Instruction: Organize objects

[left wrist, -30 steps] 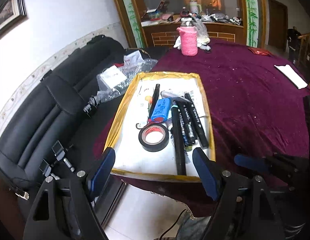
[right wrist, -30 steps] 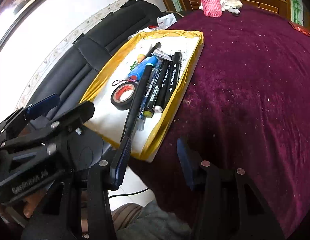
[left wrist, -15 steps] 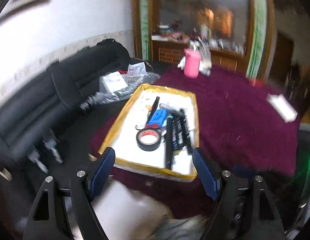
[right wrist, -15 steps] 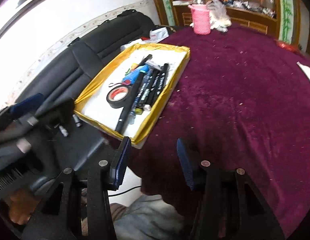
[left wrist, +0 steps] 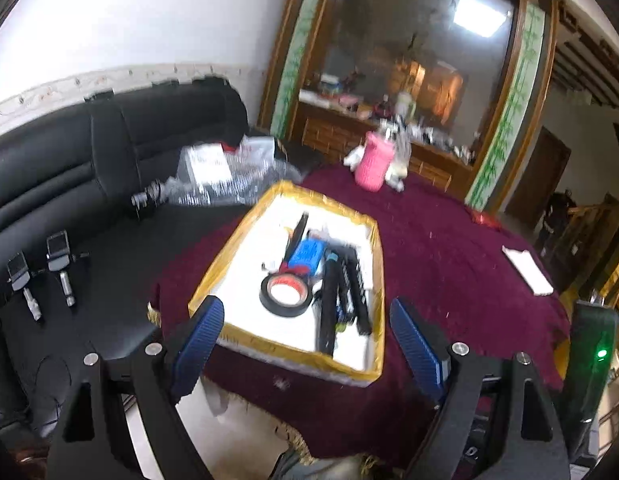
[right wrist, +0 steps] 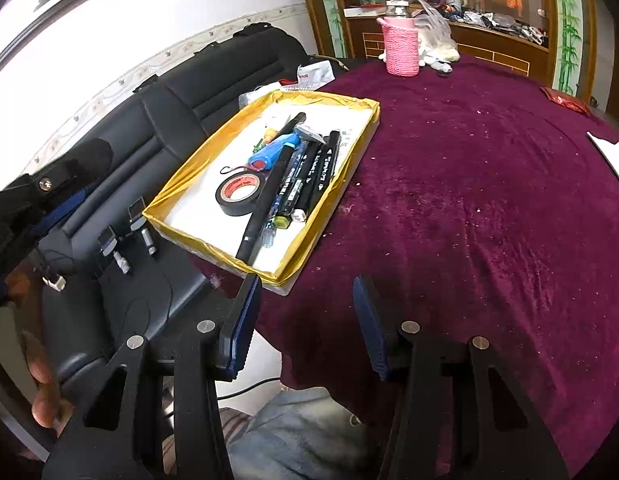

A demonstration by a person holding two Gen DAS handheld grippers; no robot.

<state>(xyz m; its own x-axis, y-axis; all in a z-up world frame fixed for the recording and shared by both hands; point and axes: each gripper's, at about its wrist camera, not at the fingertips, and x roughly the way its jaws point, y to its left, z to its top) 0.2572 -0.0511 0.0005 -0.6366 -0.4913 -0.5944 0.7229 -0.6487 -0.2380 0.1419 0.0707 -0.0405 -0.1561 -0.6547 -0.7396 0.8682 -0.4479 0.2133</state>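
Note:
A gold-rimmed white tray [left wrist: 229,280] [right wrist: 349,168] sits at the near left edge of a maroon table [right wrist: 489,220]. In it lie a black tape roll [left wrist: 286,293] [right wrist: 237,194], a blue cylinder [left wrist: 307,253] [right wrist: 269,154] and several black markers [left wrist: 345,288] [right wrist: 309,176]. My left gripper [left wrist: 305,340] is open and empty, held back from the tray's near edge. My right gripper [right wrist: 305,320] is open and empty, above the table's near edge, right of the tray's corner.
A black sofa [left wrist: 69,184] [right wrist: 189,88] stands left of the table with small metal parts [left wrist: 57,268] and plastic bags [left wrist: 213,176] on it. A pink knitted cup [left wrist: 373,166] [right wrist: 401,50] stands at the table's far side. A white paper [left wrist: 527,270] lies at the right.
Both grippers have pulled back and risen from the tray, so it looks smaller and farther. Both stay open and empty. The tray's contents have not moved.

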